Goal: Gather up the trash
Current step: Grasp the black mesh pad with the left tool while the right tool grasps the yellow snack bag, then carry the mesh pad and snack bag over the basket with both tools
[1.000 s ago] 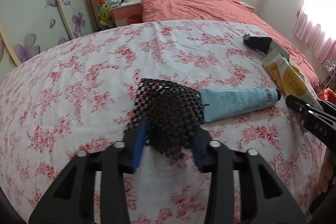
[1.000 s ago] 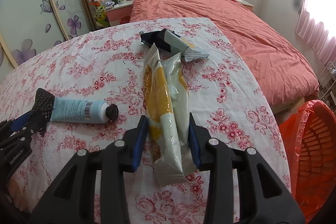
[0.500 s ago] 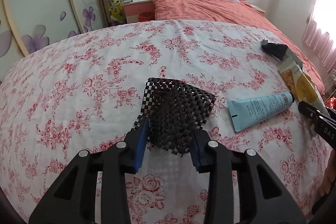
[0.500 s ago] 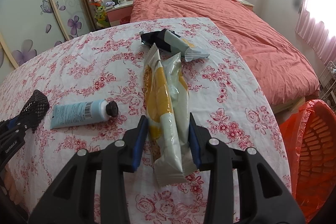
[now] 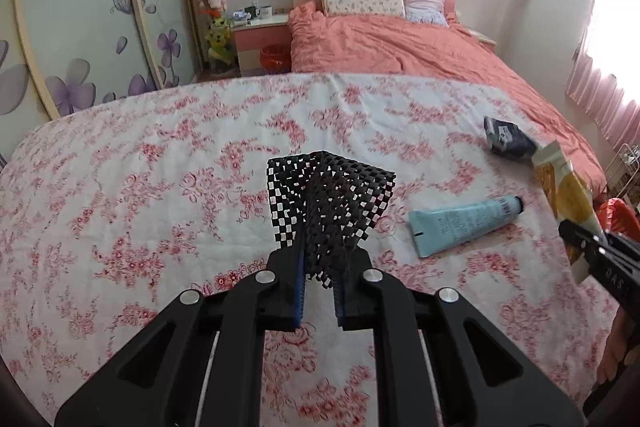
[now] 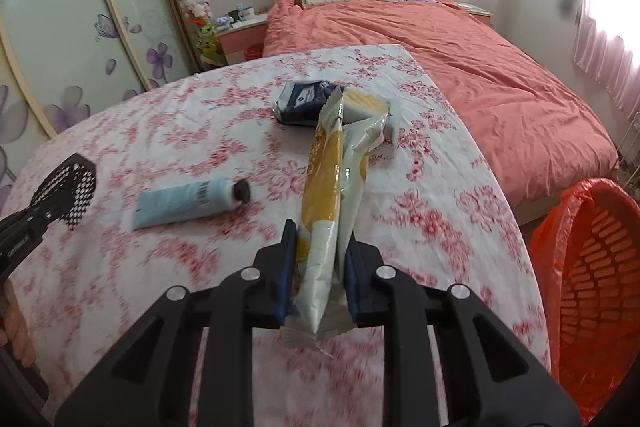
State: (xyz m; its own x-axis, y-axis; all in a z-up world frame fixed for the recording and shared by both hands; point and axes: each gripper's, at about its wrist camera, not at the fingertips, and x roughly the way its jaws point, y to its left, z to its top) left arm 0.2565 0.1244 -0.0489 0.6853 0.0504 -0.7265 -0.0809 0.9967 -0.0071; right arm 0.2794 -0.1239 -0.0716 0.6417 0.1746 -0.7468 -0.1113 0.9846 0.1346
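A black mesh piece (image 5: pixel 332 195) is pinched upright in my left gripper (image 5: pixel 322 259), which is shut on it above the floral tablecloth (image 5: pixel 160 187). The jaws of my right gripper (image 6: pixel 322 243) are closing with a long yellow and white wrapper (image 6: pixel 324 187) squeezed between the pads and raised off the cloth. A light blue tube (image 6: pixel 184 203) with a black cap lies flat between the two grippers. Beyond the wrapper lie a dark blue packet (image 6: pixel 304 99) and a small white and yellow packet (image 6: pixel 368 111).
An orange basket (image 6: pixel 560 203) lined with an orange bag stands on the floor past the table's right edge. A bed (image 5: pixel 400 47) with a salmon cover is behind the table, and a wardrobe with flower patterns is on the left. A hand shows at the lower left in the right wrist view.
My left gripper has closed on the mesh and lifted it off the cloth, away from the tube. My right gripper has narrowed on the wrapper and raised it. The tube stayed put.
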